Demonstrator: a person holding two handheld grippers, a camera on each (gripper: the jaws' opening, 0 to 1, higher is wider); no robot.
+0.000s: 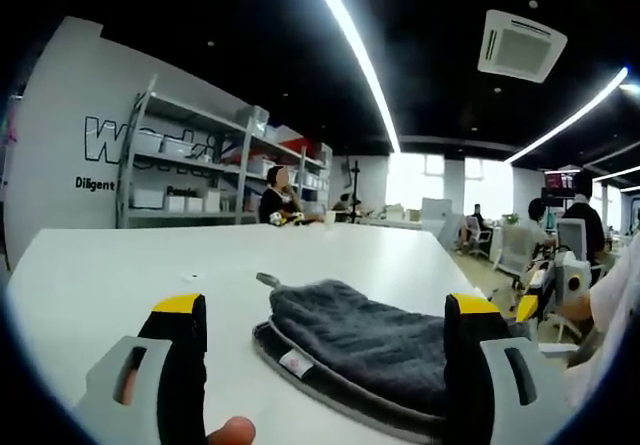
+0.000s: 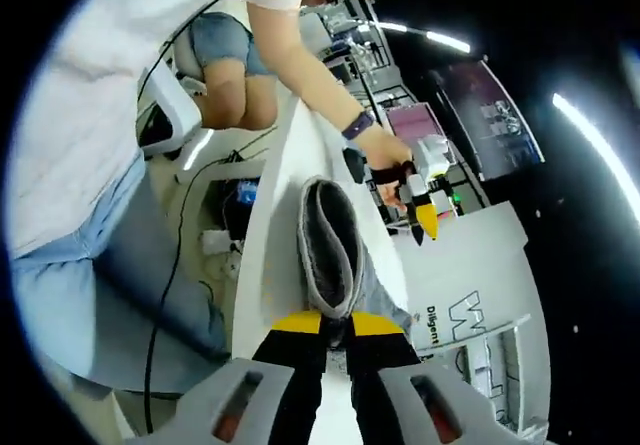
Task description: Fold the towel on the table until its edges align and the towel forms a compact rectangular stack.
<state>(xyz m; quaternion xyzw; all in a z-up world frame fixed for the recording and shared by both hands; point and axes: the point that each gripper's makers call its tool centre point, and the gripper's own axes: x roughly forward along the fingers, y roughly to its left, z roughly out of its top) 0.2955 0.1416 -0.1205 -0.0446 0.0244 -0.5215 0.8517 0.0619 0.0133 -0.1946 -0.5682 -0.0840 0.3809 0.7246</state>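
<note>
On the white table [image 1: 90, 275], close to its near edge, lies the dark grey towel [image 1: 370, 340], already doubled over into a thick soft bundle with a pale border and a small sewn label showing at one corner. Your left gripper [image 1: 325, 350] stands off from it with jaws wide apart, the cloth lying between and beyond them, nothing held. Your right gripper [image 2: 338, 337] has its yellow-tipped jaws drawn together at the towel's near end [image 2: 330, 250]; it appears to pinch the edge of the fold, though contact is partly hidden by the jaw tips.

Handling, in my judgement: the cloth is light, limp and plush. It will sag, drag and spring open if taken by one layer, but it is not slippery or fragile. Take hold at the bordered edge or a corner, catching all layers together, and keep the second grip at the matching corner so the edges travel level.

Room: open tabletop extends well beyond the towel on the far side in the left gripper view, ample for laying the fold flat. The right gripper view shows the towel near the table's long edge, beside where you stand, with cables and floor below; fold away from that edge.
</note>
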